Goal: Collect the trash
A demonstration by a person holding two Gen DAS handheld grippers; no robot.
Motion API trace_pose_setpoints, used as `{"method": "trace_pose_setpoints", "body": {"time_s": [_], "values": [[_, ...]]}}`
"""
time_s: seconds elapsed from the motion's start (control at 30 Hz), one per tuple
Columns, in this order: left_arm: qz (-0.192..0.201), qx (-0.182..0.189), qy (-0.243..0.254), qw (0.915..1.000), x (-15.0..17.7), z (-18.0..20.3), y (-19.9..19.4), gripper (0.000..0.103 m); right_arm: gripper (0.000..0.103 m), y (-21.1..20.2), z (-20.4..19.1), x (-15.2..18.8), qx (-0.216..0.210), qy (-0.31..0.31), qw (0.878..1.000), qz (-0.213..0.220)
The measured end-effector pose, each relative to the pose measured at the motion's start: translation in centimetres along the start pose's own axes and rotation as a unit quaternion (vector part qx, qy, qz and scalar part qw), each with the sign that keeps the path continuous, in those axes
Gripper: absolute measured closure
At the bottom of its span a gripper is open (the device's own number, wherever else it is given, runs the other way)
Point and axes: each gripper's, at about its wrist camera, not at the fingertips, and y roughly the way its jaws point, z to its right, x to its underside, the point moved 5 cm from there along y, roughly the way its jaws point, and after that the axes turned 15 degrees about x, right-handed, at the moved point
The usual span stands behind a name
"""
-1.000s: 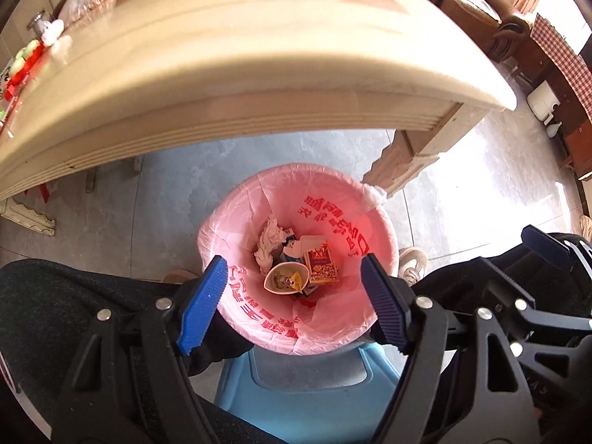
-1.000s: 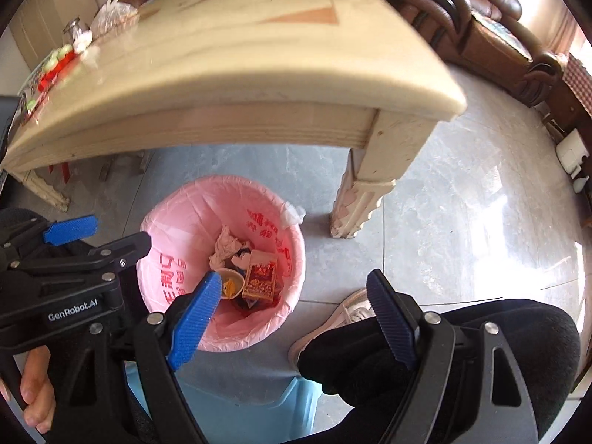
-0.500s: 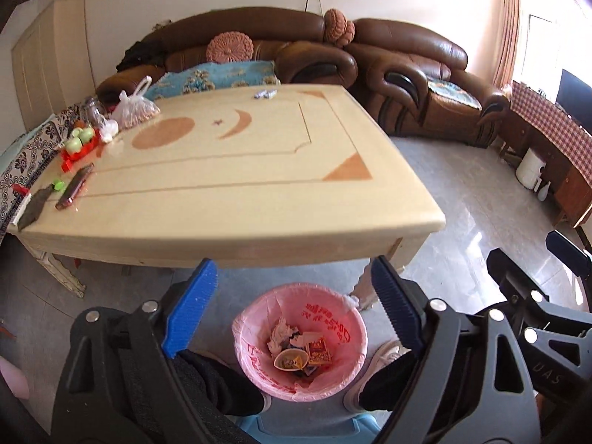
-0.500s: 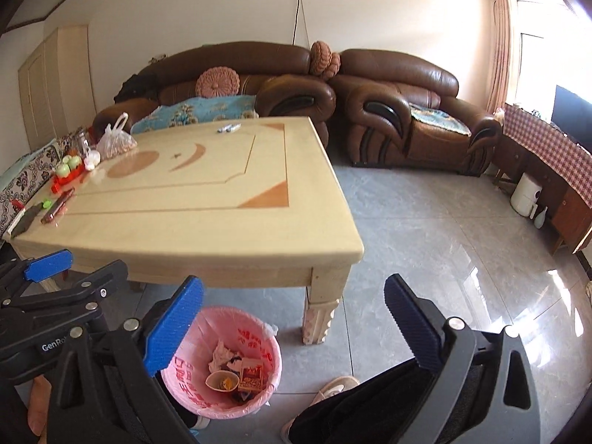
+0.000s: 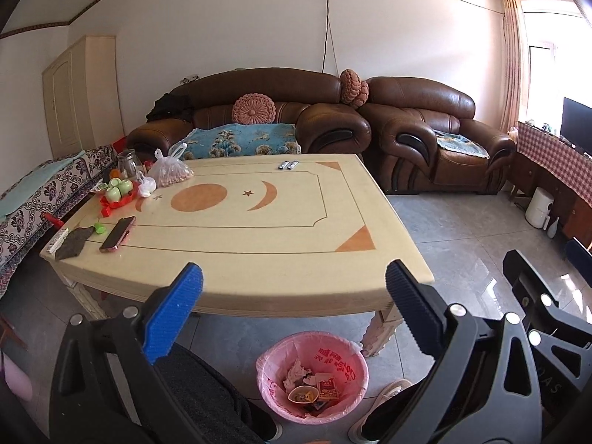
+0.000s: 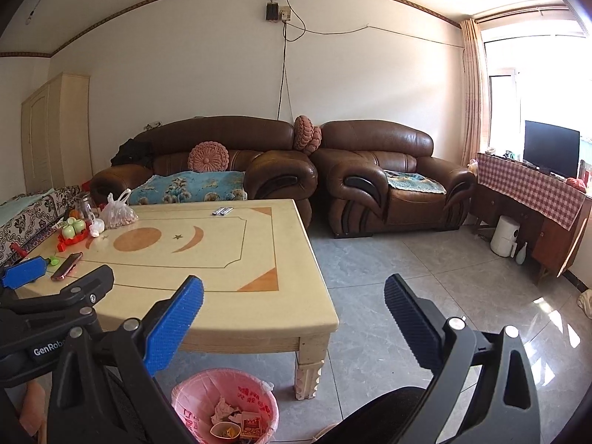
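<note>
A bin with a pink liner [image 5: 347, 364] stands on the floor at the table's near right corner, low in both views [image 6: 192, 405]. Inside lie a paper cup [image 5: 303, 394], a red packet [image 5: 328, 389] and crumpled paper [image 5: 296, 370]. My left gripper [image 5: 292, 273] hangs high above the bin, its jaws opening with nothing between them. Beside it, my right gripper [image 6: 294, 283] is open and holds nothing. Both point over the near edge of the table [image 5: 259, 255].
On the table's left side lie a phone [image 5: 117, 234], a dark cloth [image 5: 74, 240], green cups on a red tray [image 5: 118, 190] and a bag of nuts [image 5: 172, 174]. Brown sofas [image 5: 414, 137] stand behind. A person's dark-trousered legs and a shoe [image 5: 392, 388] flank the bin.
Both grippers have risen from just above the bin and tilted up, so the table top and the room now fill the views. Their jaws stand wider apart than before.
</note>
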Motion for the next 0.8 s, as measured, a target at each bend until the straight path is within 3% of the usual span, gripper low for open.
{"method": "trace_pose_setpoints", "body": {"time_s": [0.1, 0.27, 0.8], "values": [[-0.002, -0.017, 0.009, 0.9998, -0.1, 0.2, -0.4, 0.006, 0.007, -0.6, 0.2, -0.1, 0.004, 0.003, 1.000, 0.000], [0.005, 0.000, 0.001, 1.0000, 0.0, 0.2, -1.1, 0.006, 0.007, -1.0, 0.7, -0.3, 0.007, 0.008, 1.000, -0.003], [0.005, -0.001, -0.005, 1.0000, 0.3, -0.1, -1.5, 0.006, 0.007, -1.4, 0.3, -0.5, 0.013, -0.003, 1.000, -0.001]]}}
